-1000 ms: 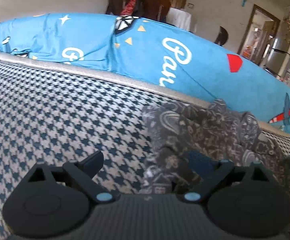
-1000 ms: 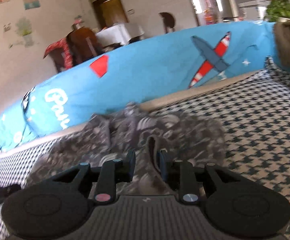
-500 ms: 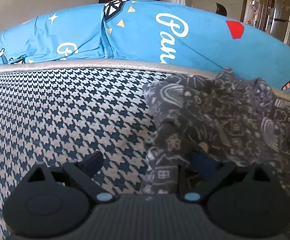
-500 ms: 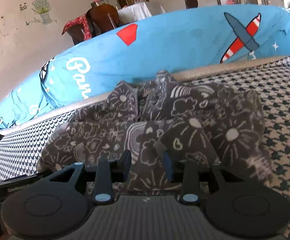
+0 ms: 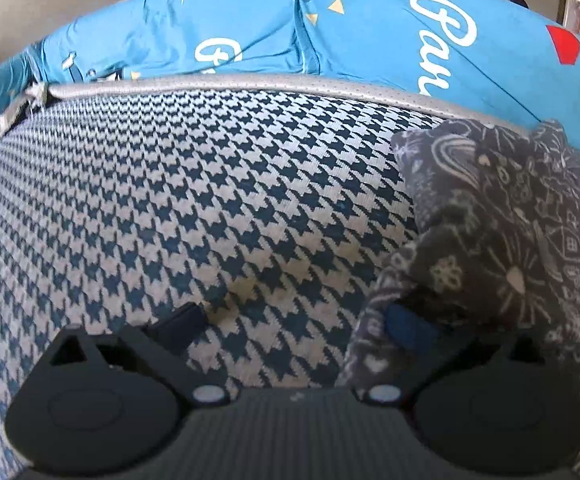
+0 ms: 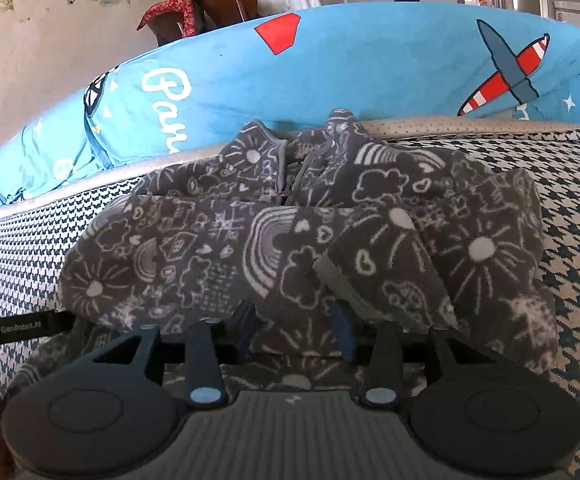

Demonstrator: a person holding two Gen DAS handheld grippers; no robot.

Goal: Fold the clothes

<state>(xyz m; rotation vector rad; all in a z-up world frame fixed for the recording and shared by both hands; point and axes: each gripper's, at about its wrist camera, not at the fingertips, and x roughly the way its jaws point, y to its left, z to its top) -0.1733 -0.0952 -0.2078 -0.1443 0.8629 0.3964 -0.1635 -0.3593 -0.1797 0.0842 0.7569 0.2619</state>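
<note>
A dark grey fleece garment (image 6: 274, 248) printed with white doodles lies crumpled on the houndstooth seat (image 5: 194, 208). In the left wrist view it fills the right side as the garment (image 5: 501, 232). My left gripper (image 5: 293, 322) is open wide. Its right finger (image 5: 405, 326) is tucked at the garment's left edge and its left finger (image 5: 182, 320) rests over bare seat. My right gripper (image 6: 293, 324) is open, with a flap of the garment lying loosely between its fingers, near a folded sleeve cuff (image 6: 373, 276).
A blue cushion (image 6: 329, 72) with white lettering and a plane print runs along the back, behind a grey piped edge (image 5: 250, 82). Bare houndstooth seat (image 6: 577, 240) stretches right of the garment. A black labelled bar (image 6: 18, 326) shows at the right view's left edge. Chairs (image 6: 218, 4) stand far behind.
My right gripper's fingers have spread apart and the garment has settled lower on the seat. My left gripper has tipped down and come closer to the garment's left edge.
</note>
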